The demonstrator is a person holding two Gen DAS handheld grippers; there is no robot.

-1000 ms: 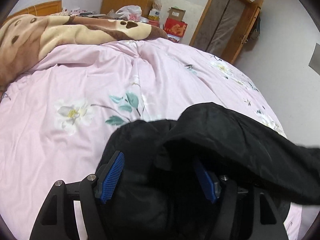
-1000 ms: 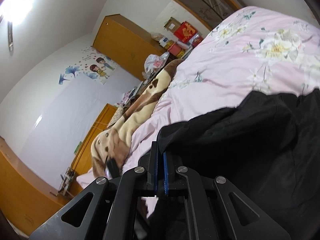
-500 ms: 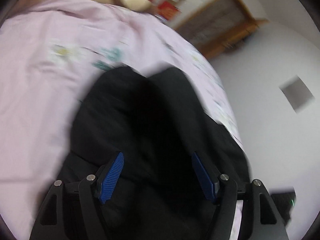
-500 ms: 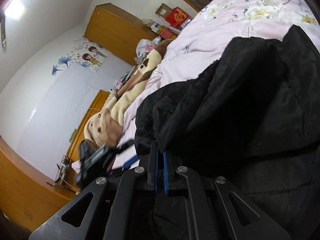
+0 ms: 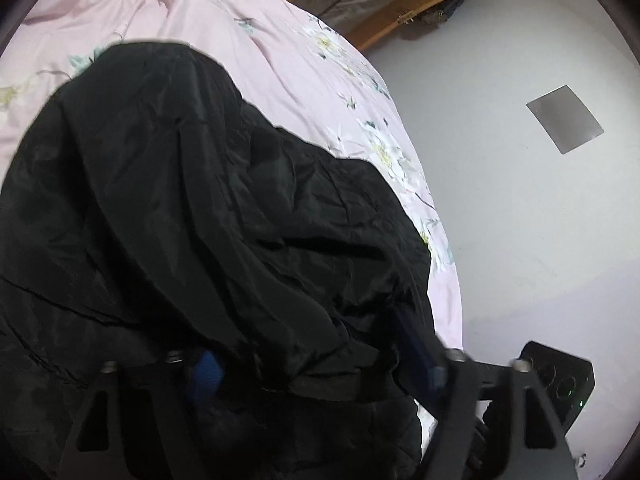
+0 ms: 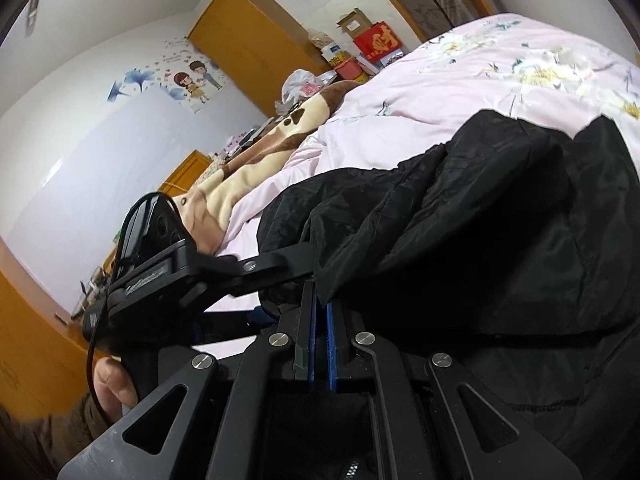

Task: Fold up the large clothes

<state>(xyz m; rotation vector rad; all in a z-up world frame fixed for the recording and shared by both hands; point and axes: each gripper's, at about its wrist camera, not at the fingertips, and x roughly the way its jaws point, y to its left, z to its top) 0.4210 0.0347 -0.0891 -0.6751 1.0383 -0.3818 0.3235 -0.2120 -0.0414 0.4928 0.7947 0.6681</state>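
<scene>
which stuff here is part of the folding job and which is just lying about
Part of the job: black padded jacket; left gripper, open around it; right gripper, shut on its edge.

Lying about: brown and cream fleece blanket; red cardboard box; white plastic bag.

In the left wrist view, the black jacket (image 5: 208,208) drapes over the left gripper (image 5: 316,364), hiding most of its blue pads (image 5: 206,368), which are also smeared by motion blur. The jacket runs off the left and bottom edges. In the right wrist view, the jacket's hem covers the tips of the right gripper (image 6: 320,308), and the garment is cut off at the right edge. The hand (image 6: 112,384) shows only partly behind the left gripper's body.
</scene>
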